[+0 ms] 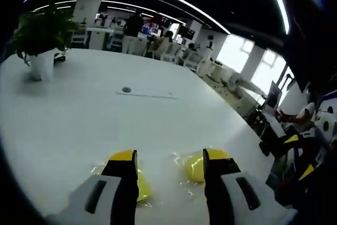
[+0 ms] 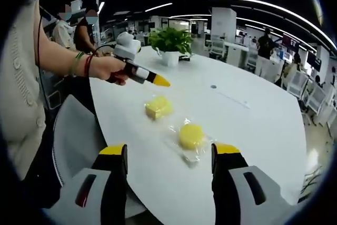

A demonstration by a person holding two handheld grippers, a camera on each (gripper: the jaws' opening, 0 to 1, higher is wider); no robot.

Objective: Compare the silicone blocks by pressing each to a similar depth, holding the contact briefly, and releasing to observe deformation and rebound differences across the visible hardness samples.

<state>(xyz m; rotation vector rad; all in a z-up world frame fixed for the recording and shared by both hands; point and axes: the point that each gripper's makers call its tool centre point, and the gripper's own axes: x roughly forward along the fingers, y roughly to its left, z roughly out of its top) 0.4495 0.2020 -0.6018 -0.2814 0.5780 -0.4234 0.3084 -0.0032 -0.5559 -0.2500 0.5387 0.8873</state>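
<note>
White table [image 2: 253, 125]; potted plant [image 2: 169, 46]; open-plan office beyond.

Two yellow silicone blocks lie flat on the white bench [image 2: 253, 119], each in clear wrapping. The square block [image 2: 158, 107] lies nearer the potted plant [image 2: 169, 43]; the round block [image 2: 190, 136] sits just beside it, farther from the plant, apart.

table [image 2: 253, 125]: smooth glossy white | round block [image 2: 190, 135]: yellow, crinkly clear wrap | square block [image 2: 158, 107]: matt yellow
</note>
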